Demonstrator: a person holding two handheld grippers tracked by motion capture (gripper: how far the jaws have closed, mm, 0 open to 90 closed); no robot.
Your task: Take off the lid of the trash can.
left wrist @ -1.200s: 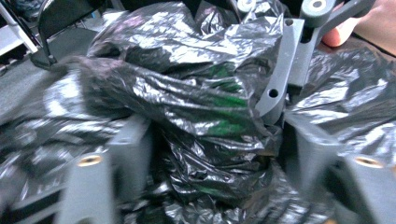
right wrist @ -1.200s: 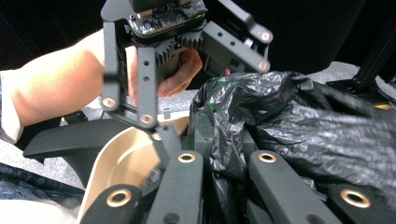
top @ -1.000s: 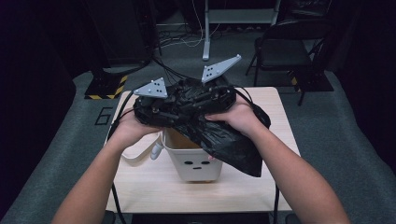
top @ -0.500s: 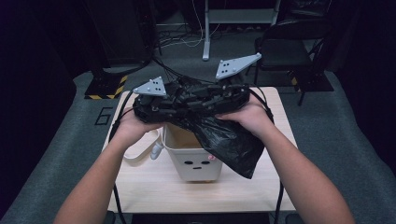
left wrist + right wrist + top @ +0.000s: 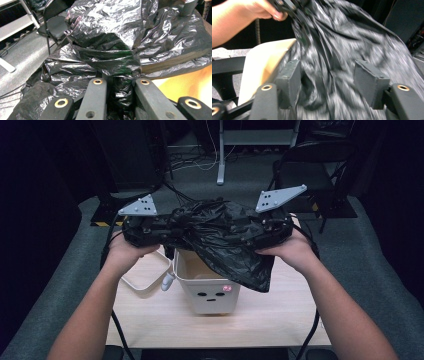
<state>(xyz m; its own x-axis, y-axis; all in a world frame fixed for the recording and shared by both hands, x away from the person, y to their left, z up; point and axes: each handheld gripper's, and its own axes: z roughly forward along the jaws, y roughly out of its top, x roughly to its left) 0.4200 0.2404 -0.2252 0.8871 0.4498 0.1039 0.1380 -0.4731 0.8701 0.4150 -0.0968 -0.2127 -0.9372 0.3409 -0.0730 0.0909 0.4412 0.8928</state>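
Jaws first: our left gripper (image 5: 117,87) has just been closing and pinches a fold of the black bag (image 5: 225,237) — the right gripper's (image 5: 329,85) jaws have just been opening, film loose between them. We hold the bag at centre frame over the white bin (image 5: 207,290) on the table (image 5: 280,320), likely to line it.

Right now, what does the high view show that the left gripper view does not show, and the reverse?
High view: the white bin with a face on its front, a white lid beside it on the wooden table, both forearms.

Left gripper view: the left hand-held gripper seen close, its jaws pinching a bunched fold of plastic; a folding chair behind.

Both: the crumpled black trash bag, spread wide.
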